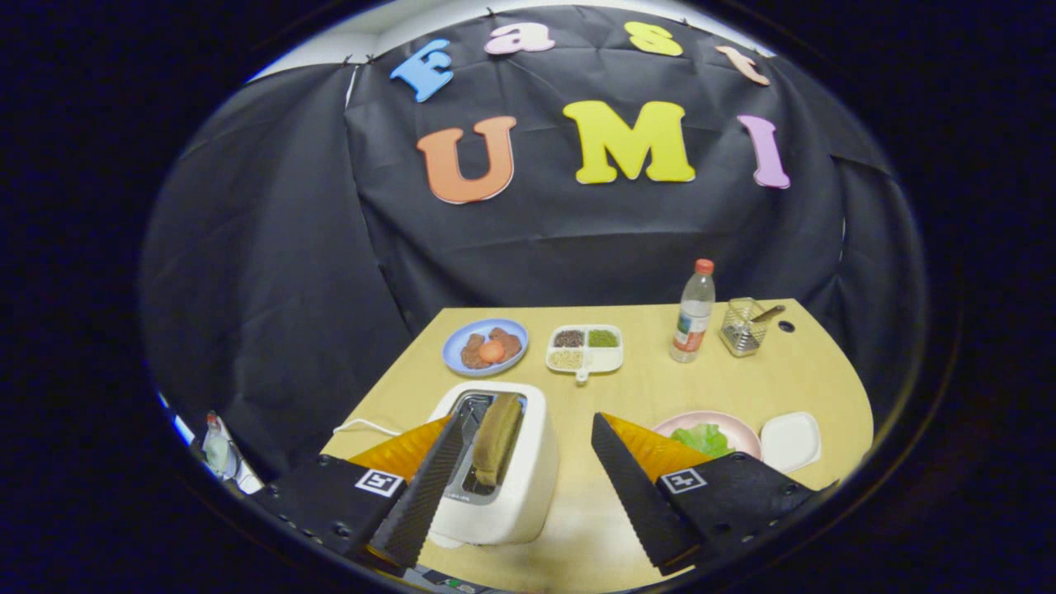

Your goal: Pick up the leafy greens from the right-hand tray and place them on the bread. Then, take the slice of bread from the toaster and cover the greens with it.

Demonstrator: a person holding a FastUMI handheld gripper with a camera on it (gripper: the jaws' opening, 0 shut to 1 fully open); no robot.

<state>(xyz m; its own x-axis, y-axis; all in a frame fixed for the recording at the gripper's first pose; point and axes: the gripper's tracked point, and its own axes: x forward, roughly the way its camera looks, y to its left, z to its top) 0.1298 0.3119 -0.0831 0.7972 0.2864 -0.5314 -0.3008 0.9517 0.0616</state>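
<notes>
The leafy greens [703, 438] lie on a pink plate [738, 426] just beyond the right finger, a crumpled pale-green leaf, untouched. The bread slice [497, 439] stands upright in the toaster [503, 470], between the fingers and nearer the left one. The gripper [528, 470] hovers wide open, holding nothing; judged so, both steps remain undone.

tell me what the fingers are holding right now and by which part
Nothing. The gripper is open, its fingers apart above the toaster.
</notes>
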